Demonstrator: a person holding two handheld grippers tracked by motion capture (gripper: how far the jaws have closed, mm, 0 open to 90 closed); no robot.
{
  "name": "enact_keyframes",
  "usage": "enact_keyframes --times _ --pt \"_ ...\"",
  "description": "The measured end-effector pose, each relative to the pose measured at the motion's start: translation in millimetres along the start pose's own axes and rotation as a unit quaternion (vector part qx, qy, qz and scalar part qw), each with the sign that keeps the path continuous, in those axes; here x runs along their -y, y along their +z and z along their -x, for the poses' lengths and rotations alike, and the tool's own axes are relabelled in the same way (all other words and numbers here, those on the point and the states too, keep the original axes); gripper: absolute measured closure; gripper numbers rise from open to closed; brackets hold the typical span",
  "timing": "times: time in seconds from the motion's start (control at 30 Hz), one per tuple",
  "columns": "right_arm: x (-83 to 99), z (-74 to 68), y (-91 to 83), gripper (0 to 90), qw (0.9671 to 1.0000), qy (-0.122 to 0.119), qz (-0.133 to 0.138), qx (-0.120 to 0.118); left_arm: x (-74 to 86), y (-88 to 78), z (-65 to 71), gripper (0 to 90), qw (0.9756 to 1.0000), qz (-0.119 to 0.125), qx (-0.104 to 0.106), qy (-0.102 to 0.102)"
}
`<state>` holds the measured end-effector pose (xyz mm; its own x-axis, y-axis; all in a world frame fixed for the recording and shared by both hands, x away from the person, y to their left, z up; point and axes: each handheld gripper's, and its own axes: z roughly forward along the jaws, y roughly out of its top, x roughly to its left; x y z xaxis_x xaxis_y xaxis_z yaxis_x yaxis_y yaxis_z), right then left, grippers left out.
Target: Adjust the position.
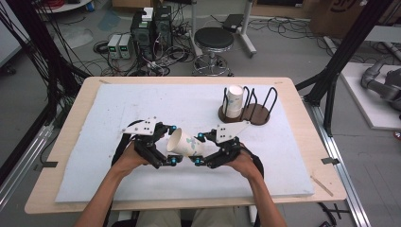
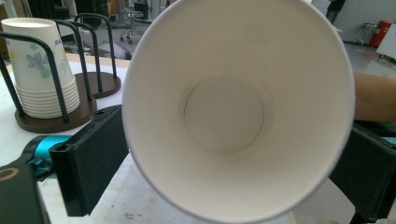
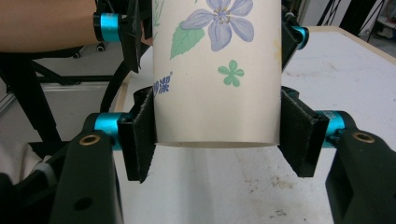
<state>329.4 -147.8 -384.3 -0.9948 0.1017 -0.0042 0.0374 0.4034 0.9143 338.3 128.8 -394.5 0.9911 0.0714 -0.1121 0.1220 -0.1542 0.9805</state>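
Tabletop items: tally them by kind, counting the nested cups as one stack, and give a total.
Loose paper cup, held between the two tools: 1
Stack of paper cups in the holder: 1
Wire cup holder on brown bases: 1
White mat: 1
Tools, left and right: 2
Total: 6

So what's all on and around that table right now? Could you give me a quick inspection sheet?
Surface: wooden table under a white mat.
Job's things: paper cup with flower print, held on its side above the mat; stack of cups in a wire holder at the far right.
Clutter: nothing seen on the mat.
Grippers: right gripper shut on the paper cup near its base; left gripper at the cup's rim end, contact unclear.
Cables: many on the floor beyond the table.
Surroundings: stool, equipment boxes, black frame posts.
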Motion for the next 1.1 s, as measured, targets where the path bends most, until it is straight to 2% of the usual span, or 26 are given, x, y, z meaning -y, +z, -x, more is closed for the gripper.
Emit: enact_keyframes --times 0.4,0.8,1.1 --pt "-0.4 -1.5 4.9 37.2 0.9999 -0.009 -0.008 -0.009 -5.1 6.9 1.1 6.6 0.9999 -0.006 0.01 0.006" --pt "-0.1 -1.9 6.4 37.2 0.9997 -0.016 -0.013 -0.013 -6.9 3.1 3.2 27.0 0.9994 0.0 0.028 0.022" --pt "-0.1 -2.1 6.0 37.6 0.9996 -0.02 -0.012 -0.015 -7.3 2.4 4.2 30.8 0.9993 -0.001 0.026 0.028"
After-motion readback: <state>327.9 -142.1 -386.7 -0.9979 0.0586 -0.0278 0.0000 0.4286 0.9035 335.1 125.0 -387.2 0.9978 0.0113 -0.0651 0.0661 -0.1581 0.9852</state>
